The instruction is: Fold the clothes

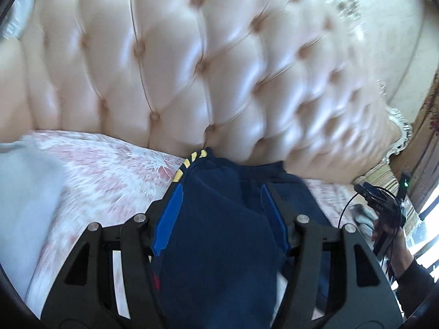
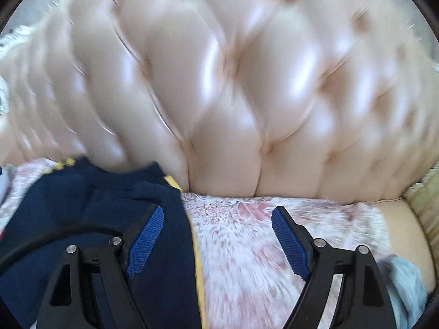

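A navy blue garment [image 1: 219, 233] with yellow stripes at its edge lies on the pink-and-white fuzzy cover [image 1: 109, 170], close to the tufted headboard. My left gripper [image 1: 222, 194] is open, its blue-padded fingers [image 1: 170, 219] standing on either side of the garment's middle, just above it. In the right wrist view the same garment [image 2: 96, 205] lies at the left. My right gripper [image 2: 216, 213] is open and empty; its left finger [image 2: 145, 241] is over the garment's yellow-trimmed right edge, its right finger [image 2: 290, 241] over the bare cover [image 2: 260, 246].
A cream tufted leather headboard [image 1: 205, 68] rises right behind the garment. A pale blue-grey cloth [image 1: 24, 205] lies at the left. The other gripper with a cable and a gloved hand [image 1: 381, 205] shows at the right. A light blue cloth [image 2: 406, 282] lies at the right.
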`<action>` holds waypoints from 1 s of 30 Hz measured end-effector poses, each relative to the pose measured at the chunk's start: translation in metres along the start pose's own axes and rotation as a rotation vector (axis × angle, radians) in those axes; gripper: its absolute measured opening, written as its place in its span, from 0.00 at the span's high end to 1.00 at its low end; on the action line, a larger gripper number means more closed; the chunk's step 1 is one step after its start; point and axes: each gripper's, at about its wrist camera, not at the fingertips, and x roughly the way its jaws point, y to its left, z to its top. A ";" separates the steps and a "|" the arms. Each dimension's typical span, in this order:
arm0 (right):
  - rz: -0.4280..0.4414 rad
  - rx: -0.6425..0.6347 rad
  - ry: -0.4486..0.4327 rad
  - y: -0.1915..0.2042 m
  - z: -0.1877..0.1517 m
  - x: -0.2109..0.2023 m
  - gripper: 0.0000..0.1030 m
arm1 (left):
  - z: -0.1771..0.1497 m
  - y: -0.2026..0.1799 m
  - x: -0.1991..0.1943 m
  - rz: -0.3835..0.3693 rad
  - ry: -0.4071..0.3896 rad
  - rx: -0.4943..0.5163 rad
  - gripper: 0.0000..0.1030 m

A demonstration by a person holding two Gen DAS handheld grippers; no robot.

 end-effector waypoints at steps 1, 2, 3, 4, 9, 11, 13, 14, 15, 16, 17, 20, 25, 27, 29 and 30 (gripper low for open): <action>0.003 0.007 -0.046 0.001 -0.006 -0.025 0.20 | -0.007 -0.008 -0.026 -0.003 -0.021 0.010 0.39; 0.008 0.015 -0.093 0.002 -0.018 -0.053 0.20 | -0.016 -0.016 -0.051 0.008 -0.036 0.040 0.38; 0.013 0.023 -0.139 0.003 -0.029 -0.081 0.20 | -0.025 -0.024 -0.076 0.019 -0.052 0.070 0.38; 0.018 0.025 -0.178 0.009 -0.039 -0.109 0.20 | -0.034 -0.031 -0.101 0.031 -0.067 0.099 0.37; 0.042 0.035 -0.346 0.040 -0.088 -0.246 0.12 | -0.096 -0.032 -0.229 0.095 -0.129 0.122 0.32; 0.047 0.039 -0.405 0.044 -0.109 -0.294 0.00 | -0.130 -0.029 -0.270 0.129 -0.130 0.092 0.31; 0.052 0.029 -0.442 0.044 -0.130 -0.347 0.00 | -0.162 -0.027 -0.312 0.153 -0.130 0.056 0.31; 0.058 0.019 -0.450 0.046 -0.139 -0.369 0.00 | -0.178 -0.025 -0.332 0.160 -0.130 0.036 0.31; 0.065 0.006 -0.457 0.047 -0.147 -0.390 0.00 | -0.191 -0.027 -0.349 0.167 -0.128 0.032 0.31; 0.071 -0.006 -0.464 0.049 -0.156 -0.411 0.00 | -0.204 -0.025 -0.369 0.185 -0.127 0.024 0.30; 0.078 -0.017 -0.476 0.050 -0.161 -0.429 0.00 | -0.214 -0.022 -0.384 0.186 -0.130 0.000 0.30; 0.102 -0.043 -0.521 0.052 -0.174 -0.482 0.00 | -0.242 -0.005 -0.407 0.152 -0.085 -0.075 0.28; 0.141 -0.053 -0.494 0.065 -0.186 -0.513 0.00 | -0.292 0.031 -0.381 0.082 0.037 -0.117 0.28; 0.127 -0.075 -0.442 0.081 -0.194 -0.502 0.00 | -0.304 0.044 -0.366 0.070 0.064 -0.137 0.29; 0.118 -0.119 -0.384 0.102 -0.204 -0.488 0.00 | -0.313 0.056 -0.348 0.064 0.091 -0.138 0.34; 0.112 -0.152 -0.355 0.114 -0.209 -0.480 0.00 | -0.315 0.064 -0.334 0.080 0.117 -0.129 0.34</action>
